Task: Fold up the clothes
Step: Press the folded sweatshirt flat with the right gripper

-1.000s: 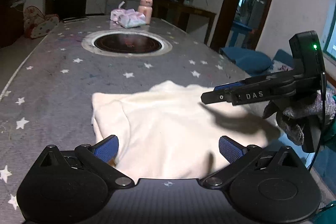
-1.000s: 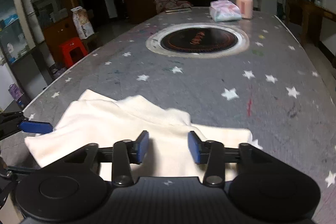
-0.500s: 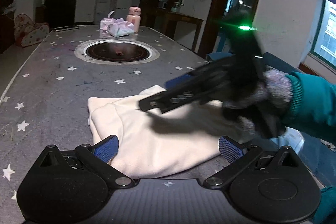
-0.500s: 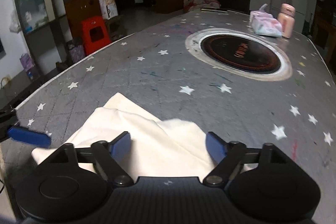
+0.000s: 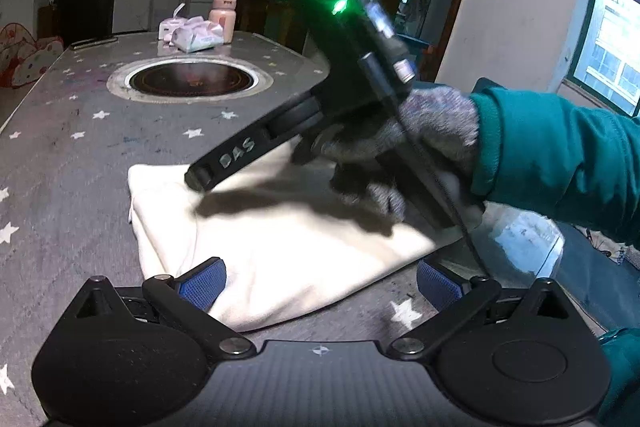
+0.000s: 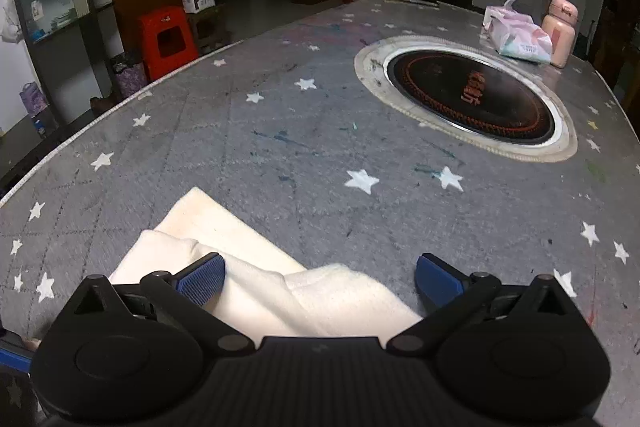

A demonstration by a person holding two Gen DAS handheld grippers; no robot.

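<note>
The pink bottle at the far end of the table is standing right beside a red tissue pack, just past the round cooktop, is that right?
Not quite: the tissue pack is pale pink and white, not red. The right wrist view shows it clearly. The pink bottle does stand right beside it at the far end of the table, just past the round cooktop.

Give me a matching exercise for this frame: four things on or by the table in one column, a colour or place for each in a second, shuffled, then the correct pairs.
Things
1. folded garment
2. bottle
3. stool
4. round cooktop

Descriptions
A. red, on the floor beside the table
B. black, set into the tabletop
C. cream, at the near edge of the table
D. pink, beside the tissue pack at the far end

Pairs: 1-C, 2-D, 3-A, 4-B
</note>
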